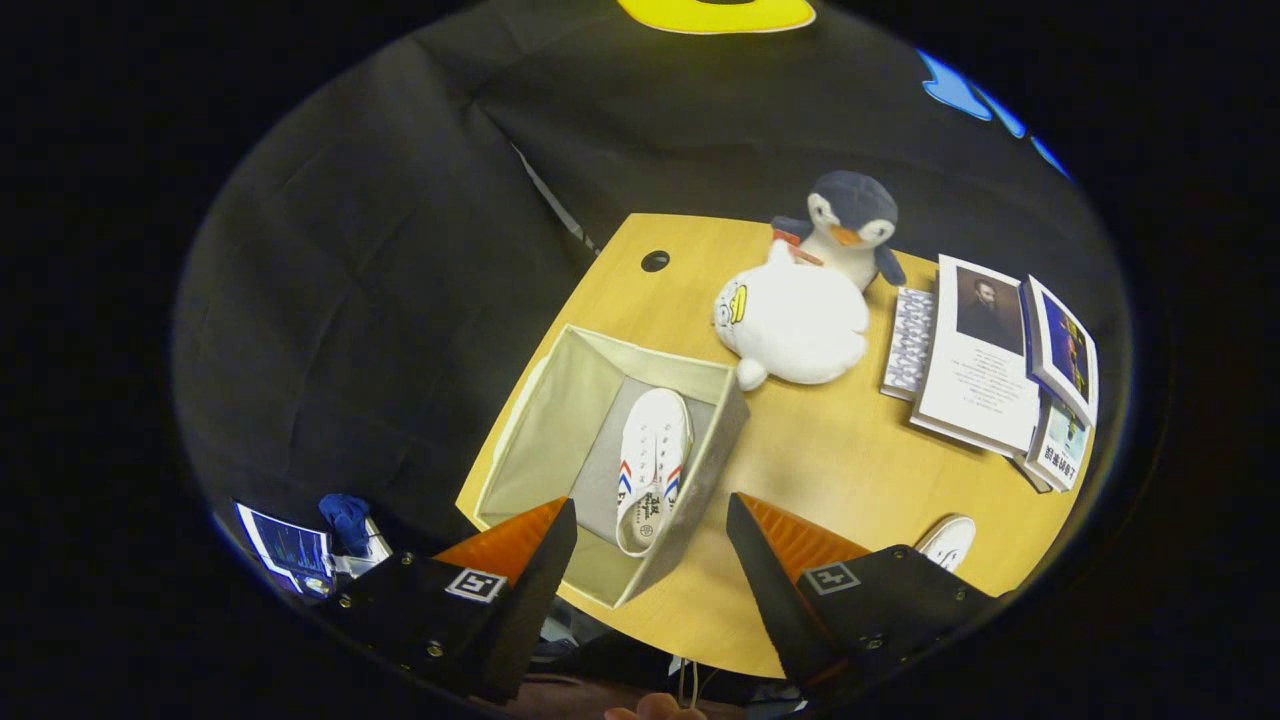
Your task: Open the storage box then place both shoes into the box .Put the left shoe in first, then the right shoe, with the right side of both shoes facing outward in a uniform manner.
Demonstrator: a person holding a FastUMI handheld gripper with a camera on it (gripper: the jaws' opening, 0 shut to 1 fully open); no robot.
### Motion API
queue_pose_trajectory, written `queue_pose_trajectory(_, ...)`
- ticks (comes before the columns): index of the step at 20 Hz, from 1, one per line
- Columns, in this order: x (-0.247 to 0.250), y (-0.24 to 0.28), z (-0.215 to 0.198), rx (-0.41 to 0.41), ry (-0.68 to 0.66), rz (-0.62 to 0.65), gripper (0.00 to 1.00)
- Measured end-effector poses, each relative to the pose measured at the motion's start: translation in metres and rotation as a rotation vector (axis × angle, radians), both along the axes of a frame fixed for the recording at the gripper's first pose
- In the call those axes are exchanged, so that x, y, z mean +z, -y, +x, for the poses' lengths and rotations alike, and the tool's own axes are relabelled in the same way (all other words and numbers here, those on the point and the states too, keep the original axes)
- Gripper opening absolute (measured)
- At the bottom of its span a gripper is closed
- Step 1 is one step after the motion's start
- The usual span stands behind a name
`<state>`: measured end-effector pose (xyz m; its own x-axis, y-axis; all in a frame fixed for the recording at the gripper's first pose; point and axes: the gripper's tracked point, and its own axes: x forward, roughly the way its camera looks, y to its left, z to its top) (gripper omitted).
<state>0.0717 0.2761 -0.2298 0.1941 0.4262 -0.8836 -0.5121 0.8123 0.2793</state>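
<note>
Your gripper (650,560) hangs with fingers spread and empty above the open fabric storage box (560,400), where one white sneaker (652,470) already lies. The second sneaker (948,540) waits right of the box on the wooden desk (820,460); it looks light and soft, so pinch its stiffer heel collar. Plush penguins and books crowd the desk beyond the box.

A staged booth dressed as a home study: a wooden desk (830,450) with a cable hole (655,261), stacked books (1000,365), plush toys (795,320), black cloth walls (380,280).
</note>
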Motion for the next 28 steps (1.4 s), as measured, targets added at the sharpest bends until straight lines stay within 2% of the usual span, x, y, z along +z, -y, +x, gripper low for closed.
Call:
queue_pose_trajectory(15,-0.038,0.179,-0.009,-0.26,-0.029,-0.064,0.93)
queue_pose_trajectory(24,-0.095,0.285,-0.029,-0.438,-0.103,-0.136,0.92)
queue_pose_trajectory(28,-0.117,0.316,-0.037,-0.469,-0.13,-0.172,0.93)
